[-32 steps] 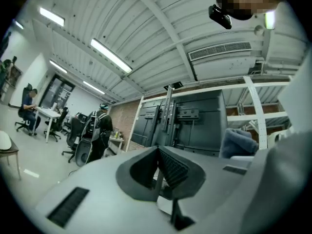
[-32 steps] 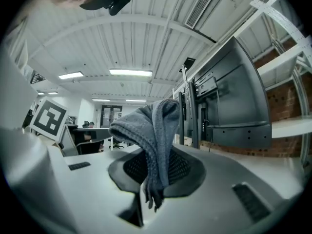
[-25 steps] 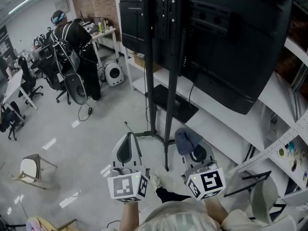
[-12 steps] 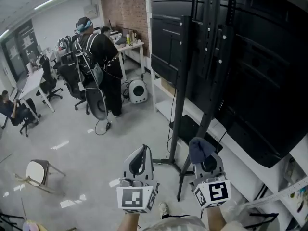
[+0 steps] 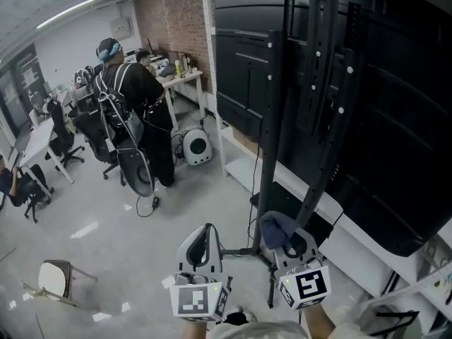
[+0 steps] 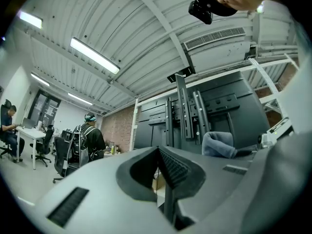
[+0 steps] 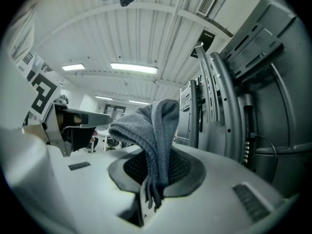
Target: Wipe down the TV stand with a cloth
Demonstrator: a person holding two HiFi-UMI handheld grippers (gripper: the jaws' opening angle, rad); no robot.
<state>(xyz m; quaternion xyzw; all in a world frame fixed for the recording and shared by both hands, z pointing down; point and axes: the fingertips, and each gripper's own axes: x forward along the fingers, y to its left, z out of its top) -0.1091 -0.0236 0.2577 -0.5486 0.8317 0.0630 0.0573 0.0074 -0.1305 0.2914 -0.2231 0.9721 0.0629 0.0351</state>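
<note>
Right gripper (image 7: 150, 182): jaws clamped on a grey cloth (image 7: 152, 123), pinched at its lower edge, with the rest standing up and folding over above the jaws; loose threads hang at the pinch. Left gripper (image 6: 164, 177): jaws pressed together, nothing between them. The head view puts both grippers at the bottom centre of the frame, side by side, marker cubes toward the camera, the cloth a dark lump on top of the right one. Just beyond them, centre frame, rise the black posts of the stand (image 5: 269, 147); the cloth sits close to the nearer post's foot, but whether it touches cannot be told. A TV (image 5: 395, 111) fills the right side. Only the head view shows the floor (image 5: 106, 217), the stand's feet on it, a chair (image 5: 54, 278) at lower left, and a person (image 5: 131, 94) standing at upper left, back turned. The gripper views look upward instead: ribbed ceiling with strip lights (image 6: 94, 55), seen from neither angle in the head view. The left gripper view alone catches a seated person (image 6: 8, 126) at its far left edge. The right gripper view shows the stand's perforated rails close, at right.
</note>
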